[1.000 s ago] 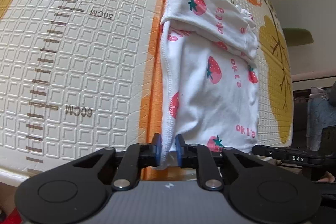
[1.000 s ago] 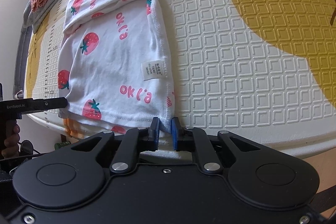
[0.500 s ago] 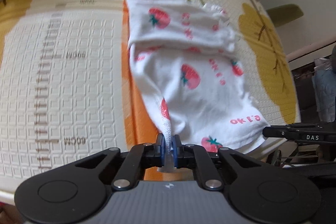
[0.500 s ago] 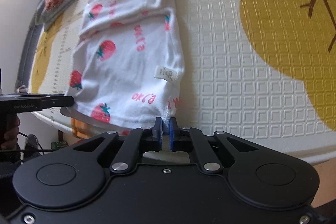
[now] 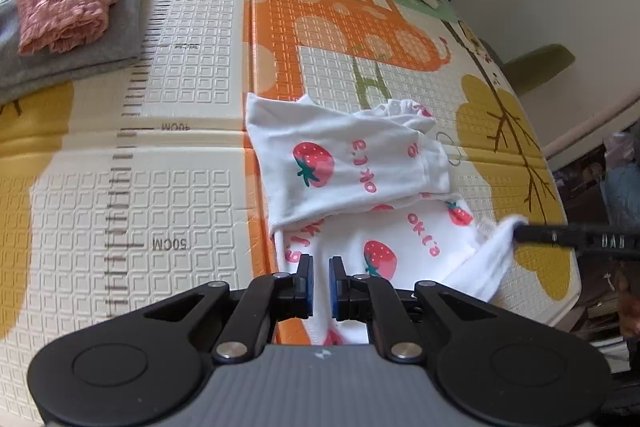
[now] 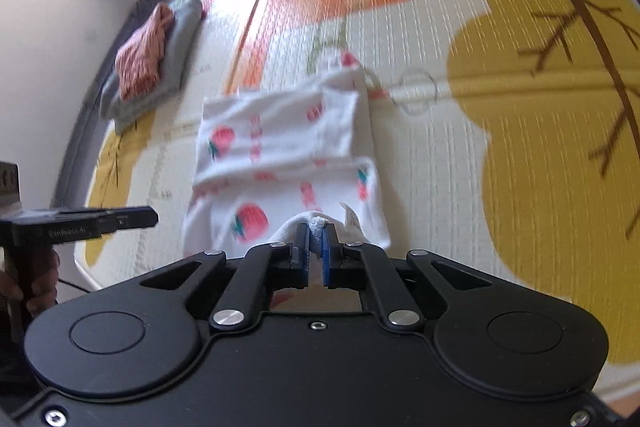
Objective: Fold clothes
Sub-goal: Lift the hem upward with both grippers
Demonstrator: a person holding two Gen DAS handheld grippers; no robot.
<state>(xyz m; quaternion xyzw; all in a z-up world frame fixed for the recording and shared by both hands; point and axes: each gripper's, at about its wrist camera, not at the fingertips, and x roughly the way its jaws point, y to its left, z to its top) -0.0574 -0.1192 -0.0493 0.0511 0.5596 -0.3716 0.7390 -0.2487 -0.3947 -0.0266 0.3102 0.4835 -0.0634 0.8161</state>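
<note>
The strawberry shirt hem is pinched by the right gripper; the left gripper is released; a forward fold is needed next

Play mat: ruler scale printed along it, marked "50CM" and "40CM", both upside down in left wrist view. Strawberry garment: pink "okla" lettering repeated. Right gripper finger reads "DAS", mirrored. Left gripper arm lettering blurred, unreadable.

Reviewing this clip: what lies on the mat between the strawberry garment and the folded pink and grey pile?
Only bare play mat with printed ruler marks separates the strawberry garment from the folded pile; the left wrist view shows it.
</note>
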